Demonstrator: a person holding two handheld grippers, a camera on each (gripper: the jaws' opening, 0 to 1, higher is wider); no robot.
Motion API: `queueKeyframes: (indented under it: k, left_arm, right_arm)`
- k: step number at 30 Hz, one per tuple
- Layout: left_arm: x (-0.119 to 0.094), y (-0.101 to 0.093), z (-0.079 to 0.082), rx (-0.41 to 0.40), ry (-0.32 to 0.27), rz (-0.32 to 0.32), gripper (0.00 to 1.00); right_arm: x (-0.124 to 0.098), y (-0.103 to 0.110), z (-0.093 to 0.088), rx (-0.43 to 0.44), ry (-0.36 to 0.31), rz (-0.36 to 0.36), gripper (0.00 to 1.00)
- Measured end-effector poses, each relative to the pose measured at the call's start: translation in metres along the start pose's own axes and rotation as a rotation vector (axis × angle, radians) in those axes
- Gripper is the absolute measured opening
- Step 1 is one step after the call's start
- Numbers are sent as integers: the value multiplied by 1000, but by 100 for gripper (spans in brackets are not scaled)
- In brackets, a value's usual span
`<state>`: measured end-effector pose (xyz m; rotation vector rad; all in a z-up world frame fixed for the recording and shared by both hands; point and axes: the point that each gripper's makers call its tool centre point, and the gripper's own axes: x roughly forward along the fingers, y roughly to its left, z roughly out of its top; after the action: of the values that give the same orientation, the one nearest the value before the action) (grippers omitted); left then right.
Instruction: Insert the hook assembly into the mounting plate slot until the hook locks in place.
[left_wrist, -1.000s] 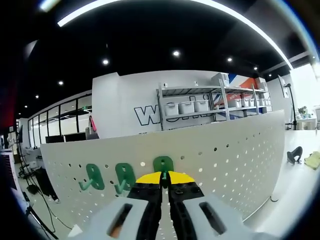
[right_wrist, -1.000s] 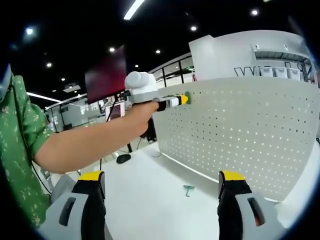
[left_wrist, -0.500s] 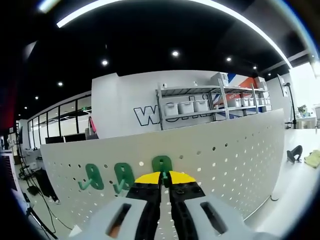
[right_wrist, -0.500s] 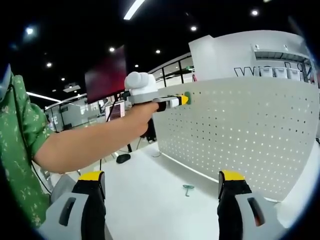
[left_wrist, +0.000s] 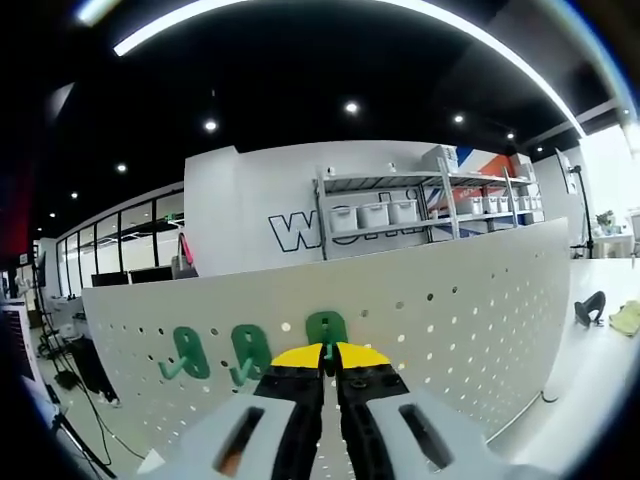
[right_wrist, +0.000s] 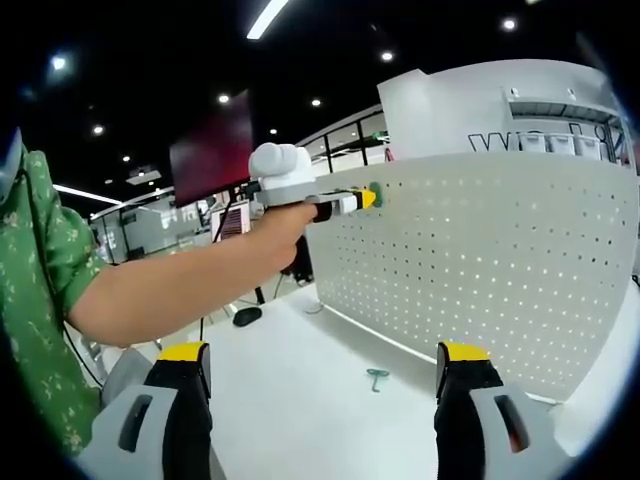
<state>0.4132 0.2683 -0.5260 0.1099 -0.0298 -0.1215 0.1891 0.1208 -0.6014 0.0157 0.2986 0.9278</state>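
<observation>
Left gripper (left_wrist: 330, 352): its yellow-tipped jaws were pressed together on a green hook (left_wrist: 326, 328), held against the white pegboard (left_wrist: 470, 300) near its upper edge.
Mounted hooks: two more green hooks, one (left_wrist: 248, 352) just left of the held hook and another (left_wrist: 185, 353) farther left, sat on the same board.
Right gripper (right_wrist: 322, 372): its jaws stood spread wide apart, holding nothing, low over the white table (right_wrist: 300, 390).
Spare hook: a small green hook (right_wrist: 376, 379) lay on the table near the foot of the pegboard.
Person: a bare forearm (right_wrist: 190, 275) in a green patterned sleeve (right_wrist: 40, 290) reached out to the board's top edge.
</observation>
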Motion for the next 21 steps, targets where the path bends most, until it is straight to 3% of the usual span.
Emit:
queueKeyframes:
  k: [15,21]
  left_arm:
    - [1,-3,0,57,21,4,3]
    - [3,-4,-1,123,36,15,3]
  right_arm:
    - [1,-2,-3,5,6,-2,95]
    - [2,-1,-3,6,5,1,95]
